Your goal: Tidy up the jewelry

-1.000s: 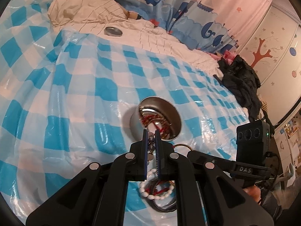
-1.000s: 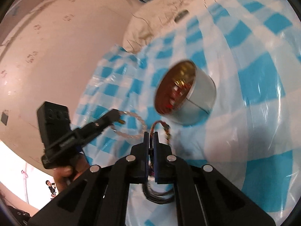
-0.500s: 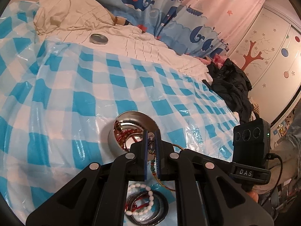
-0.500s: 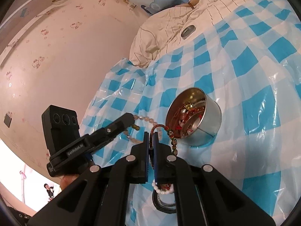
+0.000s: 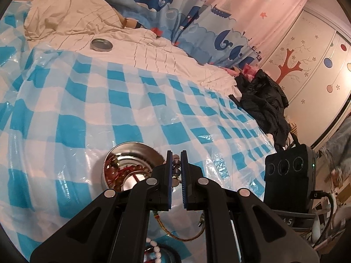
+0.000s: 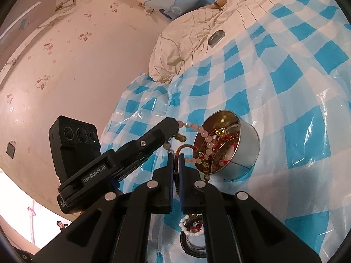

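My left gripper [image 5: 176, 164] is clenched on a pale bead bracelet [image 6: 205, 141], held over the one open tin [image 6: 245, 144] at about two o'clock from my right gripper [image 6: 175, 164], so the beads can drape into it. The right pinches a woven cord bracelet [image 6: 185, 147], probably for the same tin. At six o'clock lie perhaps two more bracelets [image 6: 192, 230], half hidden; one lid [image 5: 101, 44] sits far off at eleven.

I get warm, pinkish indoor light in both views, probably from overhead. Glare streaks the glossy blue-and-white checked plastic sheet [image 5: 131, 109] and the round shiny metal tin [image 6: 239, 151]. Fisheye bending and dark vignetting crowd the edges; nearby beads look slightly soft.
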A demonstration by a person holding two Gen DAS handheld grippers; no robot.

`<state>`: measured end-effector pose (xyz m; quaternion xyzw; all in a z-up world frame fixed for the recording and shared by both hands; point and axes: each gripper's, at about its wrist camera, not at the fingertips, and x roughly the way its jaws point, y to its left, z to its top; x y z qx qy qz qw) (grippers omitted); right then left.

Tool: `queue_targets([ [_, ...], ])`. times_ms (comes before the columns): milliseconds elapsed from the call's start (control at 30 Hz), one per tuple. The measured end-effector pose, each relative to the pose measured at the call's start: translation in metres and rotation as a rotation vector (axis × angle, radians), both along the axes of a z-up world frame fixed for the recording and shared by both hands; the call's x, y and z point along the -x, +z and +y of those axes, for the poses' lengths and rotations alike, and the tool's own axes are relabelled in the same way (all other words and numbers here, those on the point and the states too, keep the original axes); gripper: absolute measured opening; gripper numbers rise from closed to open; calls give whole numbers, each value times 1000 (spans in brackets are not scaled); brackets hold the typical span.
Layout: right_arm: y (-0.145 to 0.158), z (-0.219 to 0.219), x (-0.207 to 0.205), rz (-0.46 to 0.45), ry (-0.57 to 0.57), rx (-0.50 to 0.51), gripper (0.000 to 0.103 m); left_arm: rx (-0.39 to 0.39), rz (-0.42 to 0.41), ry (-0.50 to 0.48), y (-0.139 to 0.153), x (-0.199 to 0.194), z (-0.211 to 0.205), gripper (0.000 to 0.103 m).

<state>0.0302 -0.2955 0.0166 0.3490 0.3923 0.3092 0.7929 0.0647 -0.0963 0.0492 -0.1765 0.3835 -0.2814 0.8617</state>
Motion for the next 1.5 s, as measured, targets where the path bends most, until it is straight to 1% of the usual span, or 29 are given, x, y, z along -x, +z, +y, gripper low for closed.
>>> queue_targets([
  [167,1,-4,1,0,-14,-7,5,20,-2,2,-1,-4,-3,6],
  [267,1,-4,0,3,-16,-7,5,27,18,-5,-8,-9,-6,6],
  [433,0,-6,0,10,-25,13,5,-11,85,6,-33,-23,-17,6],
  [500,-1,-11,-1,18,-30,-3,5,-25,102,9,-38,-26,-18,6],
  [600,0,-15,-2,12,-40,-9,5,-46,100,14,-39,-24,-17,6],
  [700,2,-19,-3,7,-51,-13,5,-48,87,22,-35,-22,-12,8],
  [800,2,-23,-5,8,-63,-20,5,-47,77,39,-31,-18,-3,12],
  [867,0,-24,-9,17,-66,-40,5,-38,77,61,-28,-15,8,18],
  [900,0,-23,-11,19,-65,-49,5,-34,79,69,-28,-14,13,19],
  [967,0,-18,-18,15,-60,-91,5,-31,82,84,-27,-10,23,23],
  [1033,0,-9,-26,10,-44,-122,5,-48,80,95,-27,-4,32,25],
  [1067,0,-6,-29,14,-44,-102,8,-65,78,103,-27,0,37,28],
  [1100,-1,-2,-32,23,-55,-62,17,-77,74,108,-25,4,40,30],
  [1133,-4,0,-35,37,-77,-10,44,-87,69,111,-25,7,42,33],
  [1167,-9,0,-36,51,-111,49,54,-100,63,114,-23,10,45,36],
  [1200,-13,-2,-35,60,-139,79,54,-122,51,126,-22,15,47,43],
  [1233,-18,-4,-35,77,-154,93,54,-134,44,130,-20,18,48,47],
  [1333,-29,-7,-31,128,-170,95,54,-194,20,144,-17,28,49,57],
  [1367,-32,-5,-28,136,-161,105,54,-223,10,149,-17,31,48,59],
  [1400,-33,-3,-26,141,-153,116,55,-268,-7,152,-16,34,45,60],
  [1467,-38,4,-20,162,-125,158,61,-352,-39,157,-15,39,39,65],
  [1500,-40,6,-17,169,-113,171,61,-377,-53,160,-13,41,37,67],
])
